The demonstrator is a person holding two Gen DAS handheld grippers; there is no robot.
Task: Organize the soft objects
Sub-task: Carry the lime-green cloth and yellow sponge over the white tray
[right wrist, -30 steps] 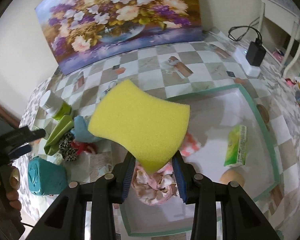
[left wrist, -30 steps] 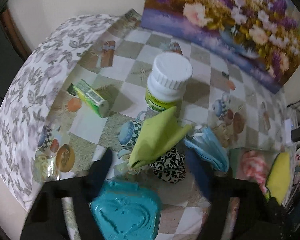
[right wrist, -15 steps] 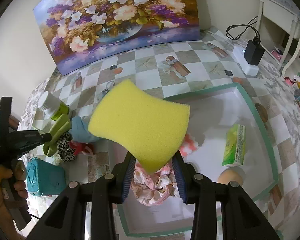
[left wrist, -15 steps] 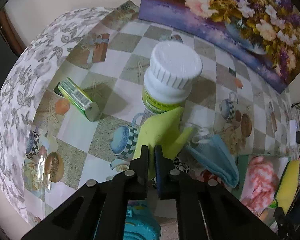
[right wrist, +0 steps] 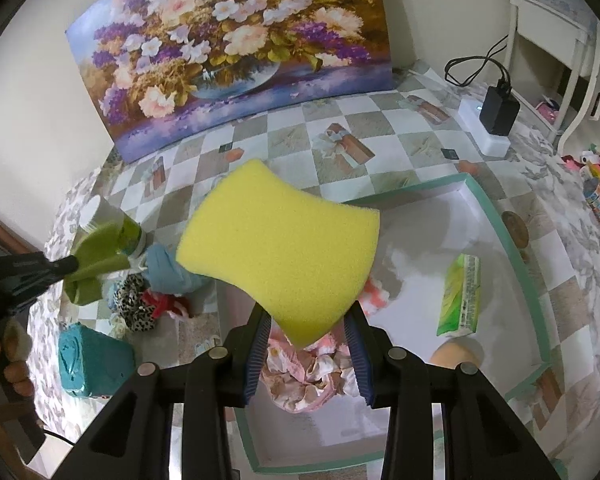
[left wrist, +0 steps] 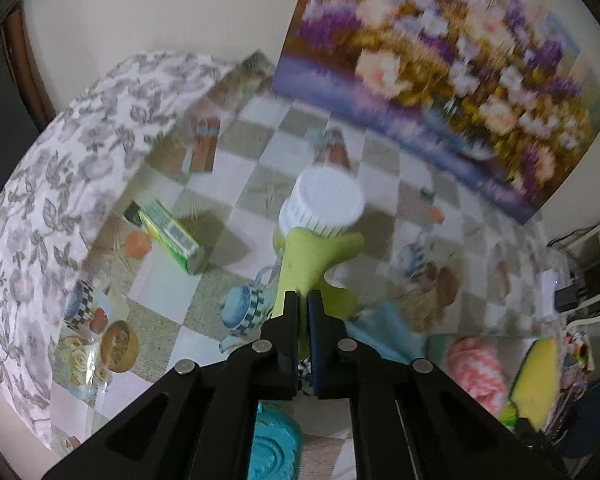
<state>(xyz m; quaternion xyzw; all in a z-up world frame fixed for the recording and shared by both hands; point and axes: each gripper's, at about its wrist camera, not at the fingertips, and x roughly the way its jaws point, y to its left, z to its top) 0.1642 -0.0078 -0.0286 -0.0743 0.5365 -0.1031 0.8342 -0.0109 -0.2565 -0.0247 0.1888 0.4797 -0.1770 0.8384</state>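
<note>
My left gripper (left wrist: 302, 300) is shut on a green cloth (left wrist: 316, 258), which hangs lifted off the table in front of a white-capped bottle (left wrist: 324, 204). Seen from the right wrist, that green cloth (right wrist: 96, 256) hangs from the left gripper (right wrist: 70, 266) at the far left. My right gripper (right wrist: 306, 320) is shut on a yellow sponge (right wrist: 278, 248), held above a white tray with a green rim (right wrist: 496, 216). A pink floral cloth (right wrist: 308, 372) lies in the tray below the sponge. A blue cloth (right wrist: 164, 268), a leopard-print scrunchie (right wrist: 134, 300) and a red one (right wrist: 160, 302) lie left of the tray.
A teal box (right wrist: 92, 360) sits at the near left, a green carton (left wrist: 172, 236) further left on the checked tablecloth. Inside the tray lie a green tissue pack (right wrist: 462, 296) and a tan round thing (right wrist: 454, 354). A flower painting (right wrist: 236, 52) leans on the wall; a charger (right wrist: 498, 112) stands at the right.
My left gripper went from open above the pile to shut on the green cloth, then rose with it. The right gripper and sponge stayed put.
</note>
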